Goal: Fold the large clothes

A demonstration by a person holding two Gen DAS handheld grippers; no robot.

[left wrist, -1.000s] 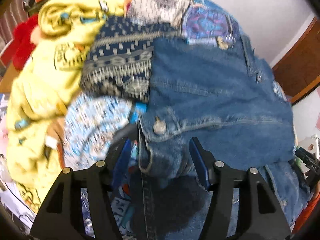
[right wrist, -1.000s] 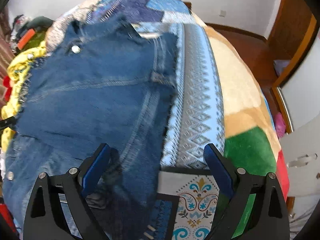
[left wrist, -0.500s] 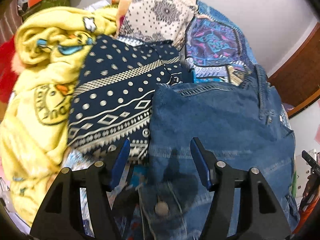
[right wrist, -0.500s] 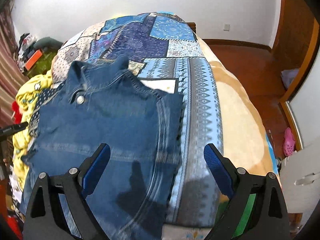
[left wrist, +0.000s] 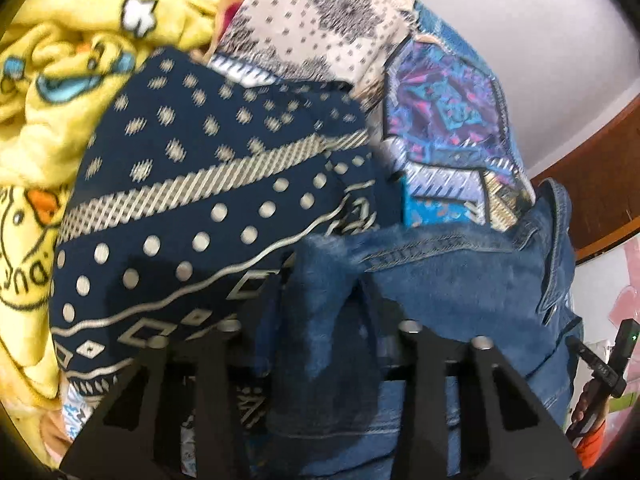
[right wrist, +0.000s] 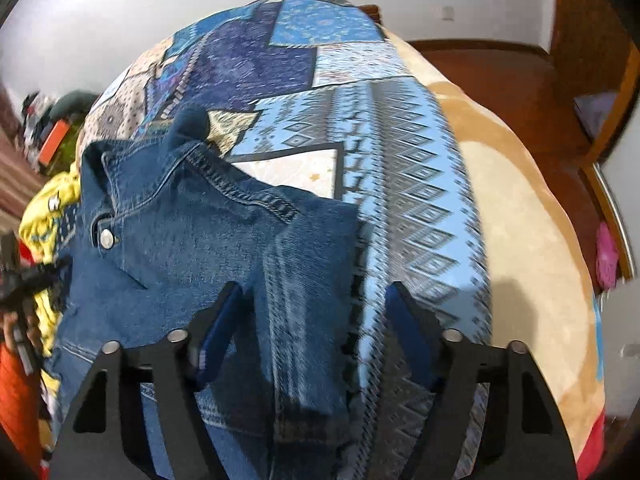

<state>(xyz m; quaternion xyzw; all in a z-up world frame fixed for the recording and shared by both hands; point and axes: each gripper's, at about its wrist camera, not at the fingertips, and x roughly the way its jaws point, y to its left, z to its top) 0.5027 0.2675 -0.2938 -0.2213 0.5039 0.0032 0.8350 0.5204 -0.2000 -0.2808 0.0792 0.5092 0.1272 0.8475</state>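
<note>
The denim jacket [right wrist: 208, 248] lies spread on the patchwork bedspread [right wrist: 360, 128] toward the bed's left edge, collar toward the head end, its left side against a navy patterned garment [left wrist: 192, 220] and a yellow duck blanket [left wrist: 48, 92]. The left gripper [left wrist: 320, 320] is pressed into a bunched denim fold, fingertips buried, so I cannot tell its state. The right gripper [right wrist: 314, 320] is moderately open, straddling the jacket's right edge.

denim jacket [right wrist: 208, 248] | blue, stitched seams, metal button by collar | lies flat on patchwork bedspread [right wrist: 360, 128] | collar toward far end | near edge bunched, raised
</note>
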